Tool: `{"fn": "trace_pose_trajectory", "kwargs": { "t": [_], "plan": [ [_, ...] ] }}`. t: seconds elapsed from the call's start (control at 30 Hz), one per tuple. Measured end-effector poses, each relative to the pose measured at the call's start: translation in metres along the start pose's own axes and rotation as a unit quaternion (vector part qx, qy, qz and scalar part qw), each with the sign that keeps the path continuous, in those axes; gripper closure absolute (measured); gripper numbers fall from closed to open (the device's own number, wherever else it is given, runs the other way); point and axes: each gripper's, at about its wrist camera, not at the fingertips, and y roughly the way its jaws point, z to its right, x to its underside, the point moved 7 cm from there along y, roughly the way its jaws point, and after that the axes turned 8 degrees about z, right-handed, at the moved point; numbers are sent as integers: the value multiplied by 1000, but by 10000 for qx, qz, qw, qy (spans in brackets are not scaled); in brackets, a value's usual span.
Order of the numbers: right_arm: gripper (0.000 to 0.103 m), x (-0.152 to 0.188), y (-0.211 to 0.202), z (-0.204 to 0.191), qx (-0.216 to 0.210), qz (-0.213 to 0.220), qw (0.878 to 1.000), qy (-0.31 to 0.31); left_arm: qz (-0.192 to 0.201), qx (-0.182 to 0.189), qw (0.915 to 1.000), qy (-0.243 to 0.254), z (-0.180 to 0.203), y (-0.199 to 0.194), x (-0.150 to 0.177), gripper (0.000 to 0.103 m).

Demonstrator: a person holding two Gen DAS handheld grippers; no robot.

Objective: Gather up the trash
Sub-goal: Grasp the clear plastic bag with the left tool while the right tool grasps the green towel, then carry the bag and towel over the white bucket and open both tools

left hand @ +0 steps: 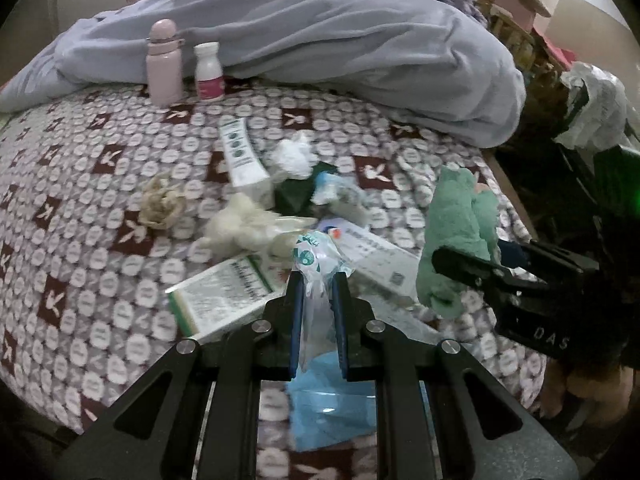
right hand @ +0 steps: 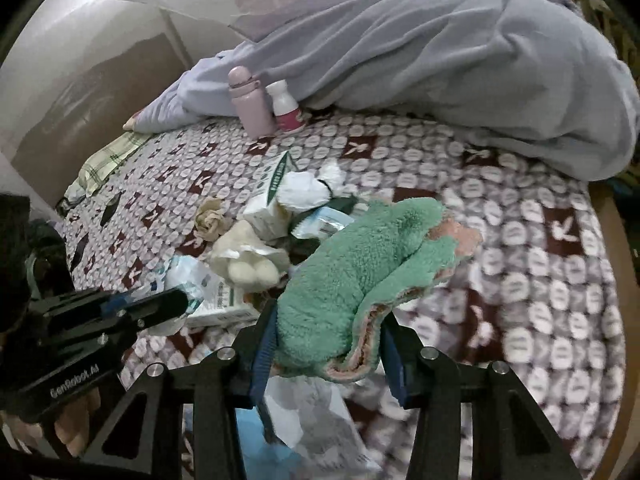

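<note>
Pinching a clear plastic bag (left hand: 316, 280) low at centre frame, the left gripper (left hand: 317, 280) is nearly closed — the right gripper (right hand: 328, 320) clamps a green plush cloth (right hand: 360, 264).

Both my grippers are matte black with slotted linkage arms, round silver pivot screws and blue pads lining the fingers. The left gripper (left hand: 317, 280) carries white "GenRobot.AI" lettering on its side; the right gripper (right hand: 330, 320) shows white letters I can only partly read, perhaps "DAS".
</note>
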Motion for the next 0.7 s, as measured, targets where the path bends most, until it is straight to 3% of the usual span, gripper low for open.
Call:
{"fn": "trace_pose_trajectory", "kwargs": {
  "t": [0.7],
  "plan": [
    [57, 39, -68, 83, 655, 71, 9978, 93, -216, 435, 9970, 603, 111, 19, 1, 91]
  ]
}}
